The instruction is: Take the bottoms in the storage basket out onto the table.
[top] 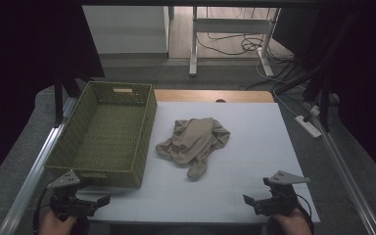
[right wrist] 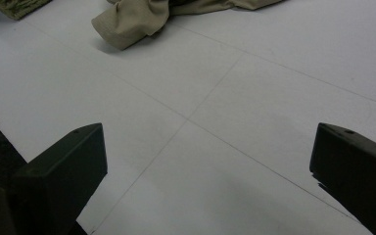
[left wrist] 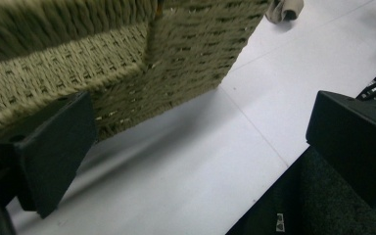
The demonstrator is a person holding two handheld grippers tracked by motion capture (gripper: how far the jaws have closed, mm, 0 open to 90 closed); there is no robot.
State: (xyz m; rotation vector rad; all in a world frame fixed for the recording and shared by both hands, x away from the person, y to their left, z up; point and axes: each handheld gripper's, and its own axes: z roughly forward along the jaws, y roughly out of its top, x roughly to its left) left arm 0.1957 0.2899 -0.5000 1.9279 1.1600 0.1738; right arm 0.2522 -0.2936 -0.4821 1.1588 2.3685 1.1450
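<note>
Both grippers idle at the near edge, fingers spread wide and empty; beige garment lies crumpled mid-surface.

High view: left gripper sits at the near-left corner of the white surface, just beside the near wall of the green woven basket; right gripper sits at the near-right edge, well apart from the garment, which lies right of the basket, not touching it. Left gripper view: fingers wide apart, nothing between them, basket corner close ahead, one garment tip at the top edge. Right gripper view: fingers wide apart over bare surface, holding nothing; garment at the top, well ahead.
</note>
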